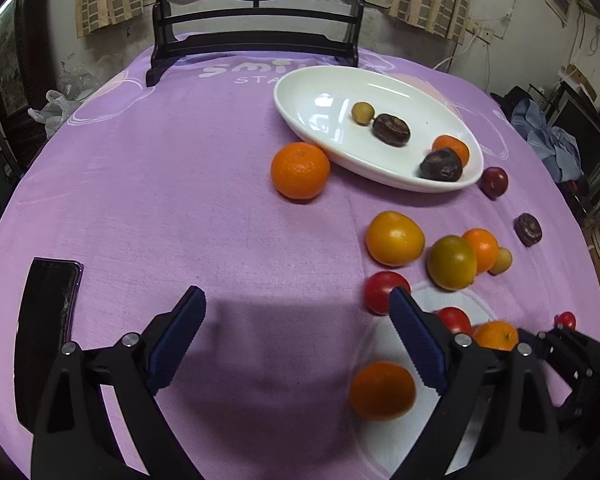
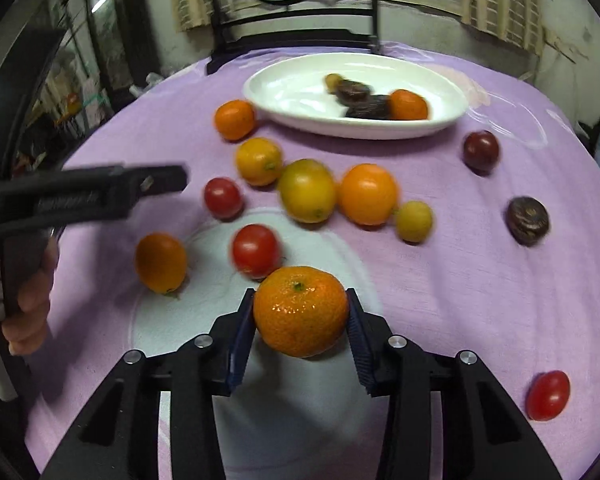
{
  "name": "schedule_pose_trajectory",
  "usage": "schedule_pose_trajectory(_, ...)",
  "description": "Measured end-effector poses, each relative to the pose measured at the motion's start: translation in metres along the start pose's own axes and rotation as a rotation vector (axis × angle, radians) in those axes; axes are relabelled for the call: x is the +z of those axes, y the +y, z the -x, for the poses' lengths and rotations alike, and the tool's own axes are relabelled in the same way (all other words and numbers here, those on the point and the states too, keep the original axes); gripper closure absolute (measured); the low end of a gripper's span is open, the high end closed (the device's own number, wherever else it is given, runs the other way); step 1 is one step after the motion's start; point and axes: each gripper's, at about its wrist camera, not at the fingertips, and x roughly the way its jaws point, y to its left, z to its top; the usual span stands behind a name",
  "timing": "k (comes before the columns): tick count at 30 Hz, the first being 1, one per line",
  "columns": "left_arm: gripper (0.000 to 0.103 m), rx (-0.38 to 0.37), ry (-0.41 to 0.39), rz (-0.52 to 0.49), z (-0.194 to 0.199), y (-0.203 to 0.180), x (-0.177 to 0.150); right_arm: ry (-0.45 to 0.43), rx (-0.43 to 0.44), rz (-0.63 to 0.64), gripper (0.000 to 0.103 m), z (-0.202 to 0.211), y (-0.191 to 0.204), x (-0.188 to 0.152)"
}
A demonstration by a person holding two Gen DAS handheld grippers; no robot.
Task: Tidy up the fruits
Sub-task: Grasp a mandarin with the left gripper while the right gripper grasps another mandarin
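My right gripper is shut on a mandarin and holds it just above the purple cloth. The white oval dish at the back holds dark fruits, a small green one and an orange one. Several oranges, yellow citrus and red tomatoes lie loose on the cloth between gripper and dish. My left gripper is open and empty over bare cloth; an orange fruit lies by its right finger. The dish is at the upper right in the left wrist view, with a mandarin against its rim.
A black phone lies at the left on the cloth. A dark wooden stand is at the table's far edge. My left gripper and the hand holding it show at the left in the right wrist view. A tomato lies at the near right.
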Motion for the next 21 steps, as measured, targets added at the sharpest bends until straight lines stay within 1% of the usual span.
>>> schedule_pose_trajectory(4,0.013,-0.046,0.033,-0.01,0.003,-0.009,-0.01,-0.017,-0.008,-0.08,0.059,0.007,-0.026,0.002)
schedule_pose_trajectory(6,0.013,-0.066,0.065,-0.009,0.003,-0.013,-0.017,-0.026,-0.035,-0.099,0.059,0.009,-0.033,0.003)
schedule_pose_trajectory(8,0.013,-0.079,0.077,-0.012,0.006,-0.018,-0.024,-0.023,-0.048,-0.102,0.059,0.009,-0.034,0.003)
schedule_pose_trajectory(12,0.013,-0.044,0.075,-0.023,0.011,-0.025,-0.036,-0.032,-0.042,-0.071,0.059,0.012,-0.028,0.002)
schedule_pose_trajectory(14,0.013,-0.023,0.088,-0.032,0.008,-0.028,-0.041,-0.04,-0.04,-0.062,0.059,0.014,-0.026,0.003)
schedule_pose_trajectory(16,0.017,-0.002,0.098,-0.037,0.004,-0.03,-0.044,-0.046,-0.039,-0.06,0.059,0.016,-0.025,0.003)
schedule_pose_trajectory(17,0.025,0.006,0.107,-0.04,0.001,-0.031,-0.047,-0.05,-0.038,-0.061,0.059,0.018,-0.026,0.003)
schedule_pose_trajectory(18,0.027,0.011,0.113,-0.041,0.0,-0.032,-0.048,-0.052,-0.038,-0.061,0.059,0.019,-0.025,0.002)
schedule_pose_trajectory(21,0.029,0.047,0.096,-0.063,0.0,-0.037,-0.051,-0.057,-0.038,-0.058,0.059,0.02,-0.024,0.001)
